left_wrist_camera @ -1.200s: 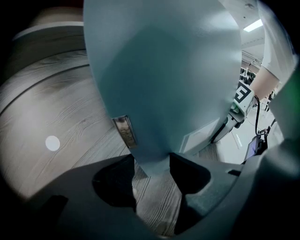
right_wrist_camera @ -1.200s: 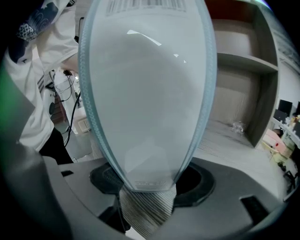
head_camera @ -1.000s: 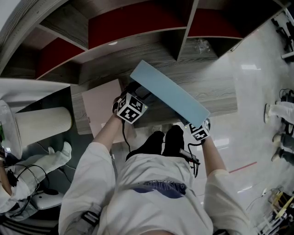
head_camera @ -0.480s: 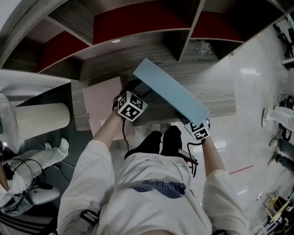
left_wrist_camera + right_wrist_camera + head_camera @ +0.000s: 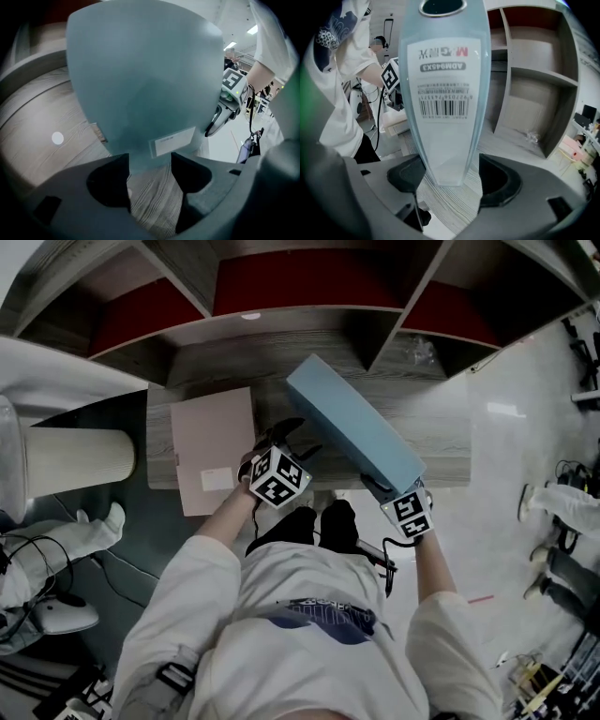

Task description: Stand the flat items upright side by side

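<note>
A long flat blue box [image 5: 352, 423] stands tilted on its edge over the grey wood shelf top [image 5: 427, 427]. My right gripper [image 5: 379, 486] is shut on its near end. In the right gripper view the barcode side of the blue box [image 5: 445, 93] fills the gap of my right gripper [image 5: 452, 176], whose jaws have widened slightly. My left gripper [image 5: 298, 435] is at the box's left edge. Its jaws have just been opening. In the left gripper view only the lower corner of the blue box [image 5: 145, 79] reaches between the tips of my left gripper [image 5: 150, 159]. A flat pink box [image 5: 214, 446] lies to the left.
Open cubbies with red backs [image 5: 309, 282] run along the far side of the shelf top. A white cylinder [image 5: 75, 463] stands at the left, beyond the shelf's end. The person's legs are close against the shelf's front edge. Glossy floor lies to the right.
The blue box has tipped up steeper and shifted right as the right gripper rose. The left gripper has drawn back toward the person, and its jaws now show beside the box's edge.
</note>
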`<control>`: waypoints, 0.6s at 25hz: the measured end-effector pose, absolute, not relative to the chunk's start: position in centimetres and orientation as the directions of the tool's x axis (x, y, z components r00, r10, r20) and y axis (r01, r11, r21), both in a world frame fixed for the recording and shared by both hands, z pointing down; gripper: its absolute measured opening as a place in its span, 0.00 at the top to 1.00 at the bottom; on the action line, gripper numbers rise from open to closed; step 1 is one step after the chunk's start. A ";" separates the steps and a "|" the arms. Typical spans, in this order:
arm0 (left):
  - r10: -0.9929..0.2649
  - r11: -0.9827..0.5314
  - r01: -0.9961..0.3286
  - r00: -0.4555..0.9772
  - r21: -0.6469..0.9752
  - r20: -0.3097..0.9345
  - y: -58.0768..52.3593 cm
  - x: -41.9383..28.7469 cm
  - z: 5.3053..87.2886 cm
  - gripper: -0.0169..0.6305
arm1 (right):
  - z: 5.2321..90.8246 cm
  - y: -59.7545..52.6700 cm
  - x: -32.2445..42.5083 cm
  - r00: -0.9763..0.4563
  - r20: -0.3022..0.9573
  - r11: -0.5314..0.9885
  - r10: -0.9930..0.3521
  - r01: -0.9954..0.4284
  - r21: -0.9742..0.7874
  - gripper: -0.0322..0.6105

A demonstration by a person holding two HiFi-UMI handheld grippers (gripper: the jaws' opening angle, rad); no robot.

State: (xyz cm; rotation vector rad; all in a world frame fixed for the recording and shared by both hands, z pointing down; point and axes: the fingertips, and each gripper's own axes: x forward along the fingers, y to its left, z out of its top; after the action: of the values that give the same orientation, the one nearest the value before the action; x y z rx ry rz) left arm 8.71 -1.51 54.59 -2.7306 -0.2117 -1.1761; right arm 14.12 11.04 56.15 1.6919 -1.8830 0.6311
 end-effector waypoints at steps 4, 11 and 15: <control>0.075 -0.970 0.218 0.682 -0.105 0.727 -0.5 9.7 54.8 0.56 | 55.3 11.2 14.1 -0.067 0.658 0.117 -0.750 -0.993 0.032 0.43; 0.089 -0.960 0.252 0.685 -0.120 0.723 -1.0 10.8 55.0 0.56 | 53.9 10.9 13.9 -0.041 0.631 0.093 -0.775 -0.994 0.049 0.43; 0.101 -0.951 0.279 0.685 -0.132 0.722 -1.3 11.8 54.9 0.56 | 53.2 10.5 13.8 -0.032 0.620 0.079 -0.784 -0.996 0.049 0.44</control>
State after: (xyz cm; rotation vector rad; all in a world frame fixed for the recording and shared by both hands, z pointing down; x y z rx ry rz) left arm 11.77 -1.25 54.91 -2.6663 -0.3050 -1.1214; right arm 13.77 10.48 53.23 1.7542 -1.8666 0.5590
